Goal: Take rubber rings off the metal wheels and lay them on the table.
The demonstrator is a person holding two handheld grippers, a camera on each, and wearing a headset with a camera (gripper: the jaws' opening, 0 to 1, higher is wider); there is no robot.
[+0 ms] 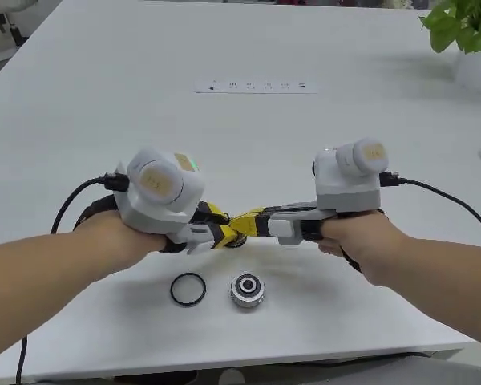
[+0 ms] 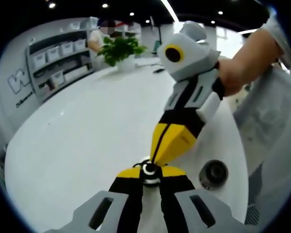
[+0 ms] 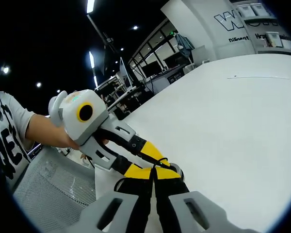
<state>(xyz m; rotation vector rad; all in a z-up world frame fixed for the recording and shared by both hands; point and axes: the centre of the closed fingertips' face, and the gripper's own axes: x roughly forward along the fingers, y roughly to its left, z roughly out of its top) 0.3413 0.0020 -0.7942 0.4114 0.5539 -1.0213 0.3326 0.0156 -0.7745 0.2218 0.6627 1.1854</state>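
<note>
Left gripper (image 2: 150,173): jaws clamped on a metal wheel (image 2: 149,168), held above the tabletop (image 1: 305,136).
Right gripper (image 3: 154,174): jaws pinched together at that wheel's rim.
Nearby: rubber ring (image 1: 187,289) lying beside a second wheel (image 1: 247,289).

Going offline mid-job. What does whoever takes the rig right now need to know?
Left gripper: shut on the held wheel.
Right gripper: shut at that wheel's rim, apparently pinching its rubber; the exact grip is unclear.
Done: one loose ring lies on the table beside a bare wheel.
Left: pull the rubber off the held wheel and lay it down.
</note>
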